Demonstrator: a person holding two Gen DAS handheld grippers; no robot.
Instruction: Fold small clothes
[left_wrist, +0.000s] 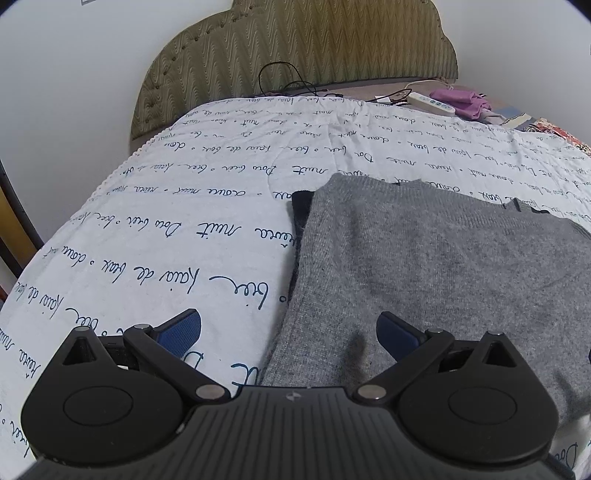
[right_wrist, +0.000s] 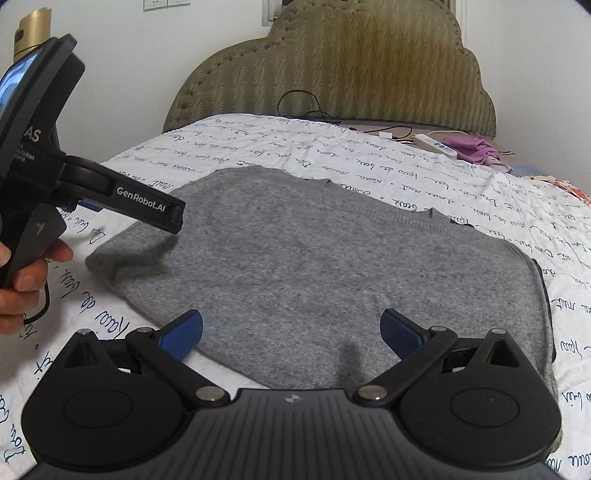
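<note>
A grey knitted garment (left_wrist: 424, 266) lies flat and folded on the white bedspread with blue handwriting print (left_wrist: 166, 221); a dark edge shows along its left side. My left gripper (left_wrist: 288, 332) is open and empty, just above the garment's near left edge. In the right wrist view the same garment (right_wrist: 314, 266) fills the middle. My right gripper (right_wrist: 291, 330) is open and empty above its near edge. The left gripper (right_wrist: 162, 216) also shows there at the left, held in a hand over the garment's left corner.
A padded olive headboard (left_wrist: 303, 48) stands at the far end. Black cables (left_wrist: 284, 79), a white power strip (left_wrist: 430, 101) and a purple cloth (left_wrist: 461, 99) lie at the bed's far right. A white wall is behind.
</note>
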